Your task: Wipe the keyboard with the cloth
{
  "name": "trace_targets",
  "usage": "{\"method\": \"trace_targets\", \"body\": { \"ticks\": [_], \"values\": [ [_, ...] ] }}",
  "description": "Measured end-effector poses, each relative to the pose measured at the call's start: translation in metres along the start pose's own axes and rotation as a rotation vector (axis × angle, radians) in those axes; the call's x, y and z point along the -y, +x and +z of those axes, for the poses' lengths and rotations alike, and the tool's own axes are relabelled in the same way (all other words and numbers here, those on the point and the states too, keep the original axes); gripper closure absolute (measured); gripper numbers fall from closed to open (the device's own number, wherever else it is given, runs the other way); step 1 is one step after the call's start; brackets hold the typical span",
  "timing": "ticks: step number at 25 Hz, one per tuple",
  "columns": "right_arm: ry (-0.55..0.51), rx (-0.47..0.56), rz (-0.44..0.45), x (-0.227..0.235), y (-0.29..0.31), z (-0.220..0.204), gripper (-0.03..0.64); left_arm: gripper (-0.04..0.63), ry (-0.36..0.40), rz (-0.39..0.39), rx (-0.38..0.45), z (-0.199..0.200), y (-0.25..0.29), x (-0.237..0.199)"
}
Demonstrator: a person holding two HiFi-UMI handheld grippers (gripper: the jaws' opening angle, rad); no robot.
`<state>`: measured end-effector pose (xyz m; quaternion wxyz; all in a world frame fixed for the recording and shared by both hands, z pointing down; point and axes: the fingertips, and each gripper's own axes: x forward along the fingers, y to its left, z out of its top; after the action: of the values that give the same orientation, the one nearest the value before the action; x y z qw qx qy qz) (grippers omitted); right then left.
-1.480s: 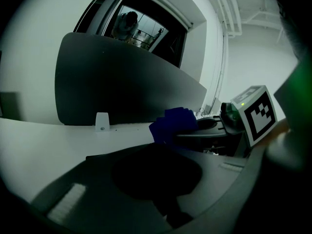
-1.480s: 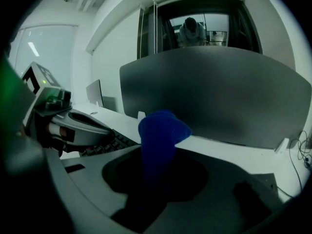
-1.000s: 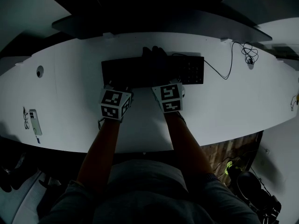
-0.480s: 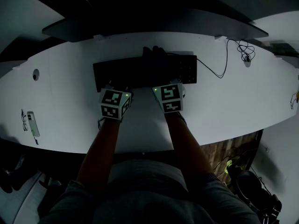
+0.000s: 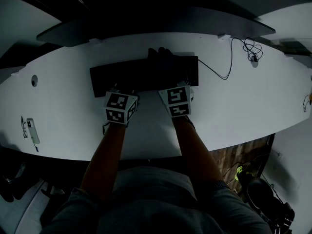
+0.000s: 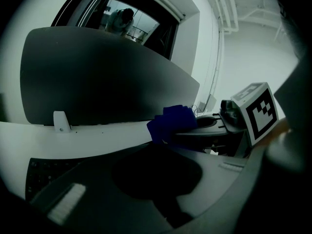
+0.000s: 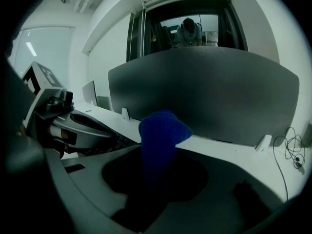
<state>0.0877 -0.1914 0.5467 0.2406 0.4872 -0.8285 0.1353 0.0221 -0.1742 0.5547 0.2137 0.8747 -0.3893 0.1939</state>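
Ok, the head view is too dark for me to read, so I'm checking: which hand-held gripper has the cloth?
Observer: The right hand-held gripper; in its own view the blue cloth stands up between its jaws.
Operator: And the left one?
Observer: Nothing stands between the jaws of the left hand-held gripper; keys of the keyboard show at that view's lower left.

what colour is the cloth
The cloth is deep blue, clearest in the right gripper view.
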Motion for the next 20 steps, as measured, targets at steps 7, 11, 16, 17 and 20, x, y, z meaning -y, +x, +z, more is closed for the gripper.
{"method": "trace_targets", "body": {
  "ticks": [7,11,16,17,20],
  "values": [
    [0.002,0.007,0.011,0.009,-0.007,-0.003,0.491,0.588,0.003,0.001,-0.001,0.002,0.009,0.014],
    [0.015,0.010,0.005,0.022,-0.012,-0.008,0.491,0.588,0.003,0.006,-0.004,0.002,0.015,0.021],
    [0.015,0.012,0.016,0.029,-0.017,-0.010,0.491,0.588,0.004,0.002,-0.010,0.002,0.024,0.033],
    [0.016,0.013,0.016,0.030,-0.018,-0.010,0.491,0.588,0.005,0.001,-0.011,0.002,0.025,0.036],
    [0.021,0.013,0.005,0.039,-0.021,-0.012,0.491,0.588,0.008,-0.001,-0.010,0.005,0.029,0.041]
  ]
}}
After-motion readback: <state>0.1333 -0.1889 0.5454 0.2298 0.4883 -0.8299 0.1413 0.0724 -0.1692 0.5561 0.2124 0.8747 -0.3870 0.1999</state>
